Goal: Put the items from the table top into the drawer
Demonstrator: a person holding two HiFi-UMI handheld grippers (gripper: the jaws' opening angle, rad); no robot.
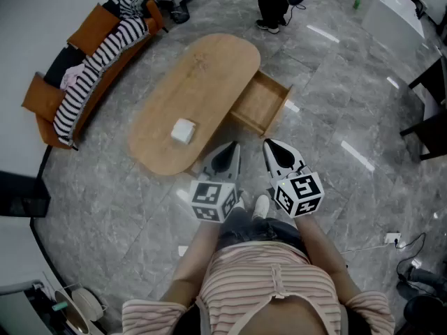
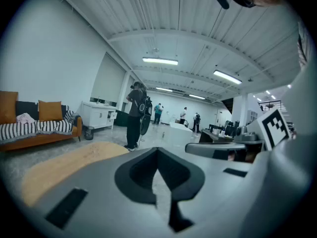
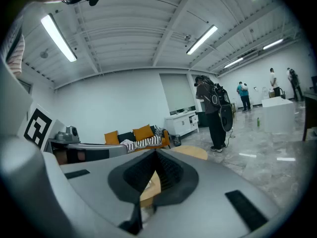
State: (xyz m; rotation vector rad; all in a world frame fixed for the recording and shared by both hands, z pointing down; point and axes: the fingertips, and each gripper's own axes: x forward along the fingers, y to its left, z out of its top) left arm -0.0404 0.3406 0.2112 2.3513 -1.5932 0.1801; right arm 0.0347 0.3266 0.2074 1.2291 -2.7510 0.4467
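Note:
A small white box (image 1: 183, 130) lies on the oval wooden table (image 1: 202, 75), toward its near end. The table's wooden drawer (image 1: 260, 103) stands pulled out on the right side and looks empty inside. My left gripper (image 1: 228, 149) is shut with nothing in it and hovers just off the table's near edge, right of the box. My right gripper (image 1: 272, 146) is shut too and holds nothing, in front of the open drawer. In the left gripper view the closed jaws (image 2: 157, 152) fill the bottom, with the tabletop (image 2: 69, 165) to the left. The right gripper view shows its closed jaws (image 3: 155, 155) over the table's edge (image 3: 195, 152).
An orange sofa (image 1: 52, 93) with a striped blanket stands at the left. A person (image 1: 272, 2) stands beyond the table's far end. Dark chairs (image 1: 429, 110) are at the right, and cables with a socket strip (image 1: 392, 239) lie on the grey marble floor.

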